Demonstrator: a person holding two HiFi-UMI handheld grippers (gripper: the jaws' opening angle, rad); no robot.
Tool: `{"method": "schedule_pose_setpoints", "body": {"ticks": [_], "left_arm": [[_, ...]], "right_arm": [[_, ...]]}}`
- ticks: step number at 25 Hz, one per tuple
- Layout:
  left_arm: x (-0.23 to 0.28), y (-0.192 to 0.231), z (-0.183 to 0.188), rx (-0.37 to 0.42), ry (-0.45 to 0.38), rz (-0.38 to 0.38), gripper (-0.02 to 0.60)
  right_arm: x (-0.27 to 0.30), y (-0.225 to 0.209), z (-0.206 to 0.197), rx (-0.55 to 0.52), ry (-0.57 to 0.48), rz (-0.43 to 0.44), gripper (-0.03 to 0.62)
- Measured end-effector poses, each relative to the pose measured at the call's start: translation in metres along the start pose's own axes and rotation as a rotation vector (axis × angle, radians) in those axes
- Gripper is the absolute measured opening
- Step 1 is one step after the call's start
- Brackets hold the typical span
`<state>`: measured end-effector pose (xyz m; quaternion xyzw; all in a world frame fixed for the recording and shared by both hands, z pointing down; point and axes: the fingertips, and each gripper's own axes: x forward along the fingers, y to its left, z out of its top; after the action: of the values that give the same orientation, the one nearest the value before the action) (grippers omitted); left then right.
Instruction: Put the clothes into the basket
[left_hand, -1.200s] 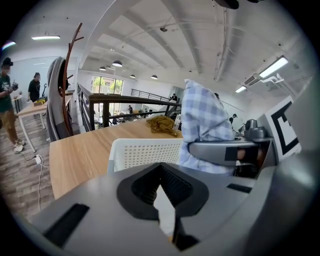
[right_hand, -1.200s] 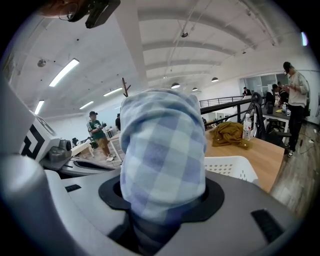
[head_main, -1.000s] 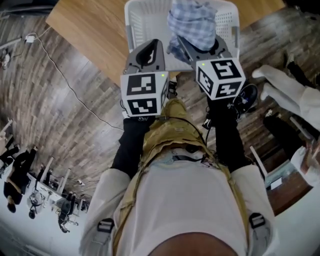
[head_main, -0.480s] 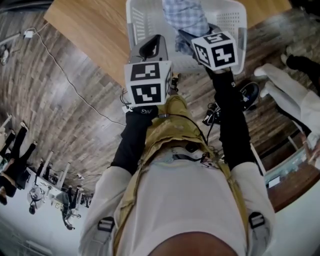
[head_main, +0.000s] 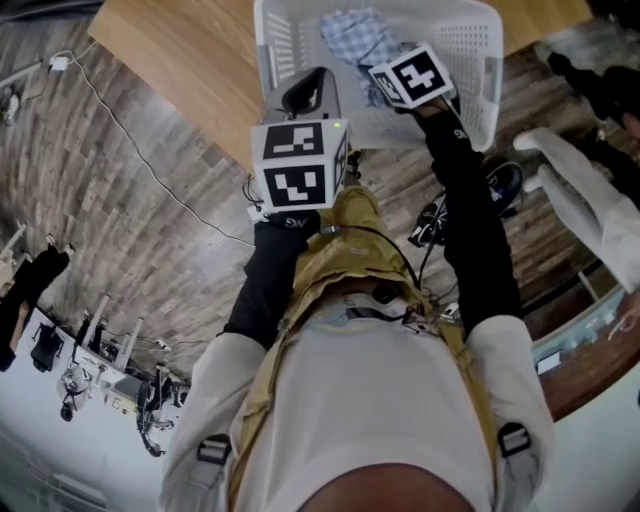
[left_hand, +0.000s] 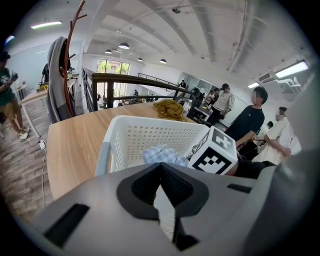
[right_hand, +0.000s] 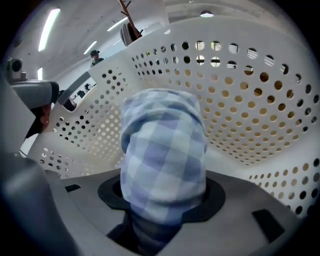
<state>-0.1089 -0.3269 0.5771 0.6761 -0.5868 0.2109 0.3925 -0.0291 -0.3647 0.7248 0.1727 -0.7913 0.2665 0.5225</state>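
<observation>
The white perforated basket stands on the wooden table. A blue checked cloth hangs bunched inside it, above the basket floor. My right gripper points steeply down into the basket. Its jaws have just opened a little and still pinch the cloth. The cloth hides the right gripper's fingertips. My left gripper hovers at the basket's near rim, shut and holding nothing.
The wooden table carries the basket and a yellow garment at its far side. A coat rack stands to the left. Several people stand beyond the table. A white-sleeved person is at my right, and a cable runs over the floor.
My right gripper has dropped into the basket with the checked cloth and tipped steeply down. My left gripper has sunk a little toward the basket rim.
</observation>
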Motion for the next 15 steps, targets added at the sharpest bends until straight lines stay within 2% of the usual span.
{"method": "schedule_pose_setpoints", "body": {"ticks": [3,7,10,15], "left_arm": [[0.0,0.001,-0.001,0.003,0.006,0.002,0.002],[-0.002,-0.004,-0.002,-0.002,0.005,-0.007,0.002],[-0.005,-0.005,-0.002,-0.002,-0.001,-0.008,0.002],[-0.011,-0.005,0.002,-0.004,-0.022,-0.009,0.002]], "right_arm": [[0.012,-0.004,-0.007,-0.032,0.042,-0.022,0.245],[0.028,0.007,-0.019,-0.042,0.093,0.027,0.252],[0.03,-0.008,-0.037,-0.072,0.205,-0.051,0.258],[0.036,-0.021,-0.033,-0.108,0.214,-0.1,0.289]]}}
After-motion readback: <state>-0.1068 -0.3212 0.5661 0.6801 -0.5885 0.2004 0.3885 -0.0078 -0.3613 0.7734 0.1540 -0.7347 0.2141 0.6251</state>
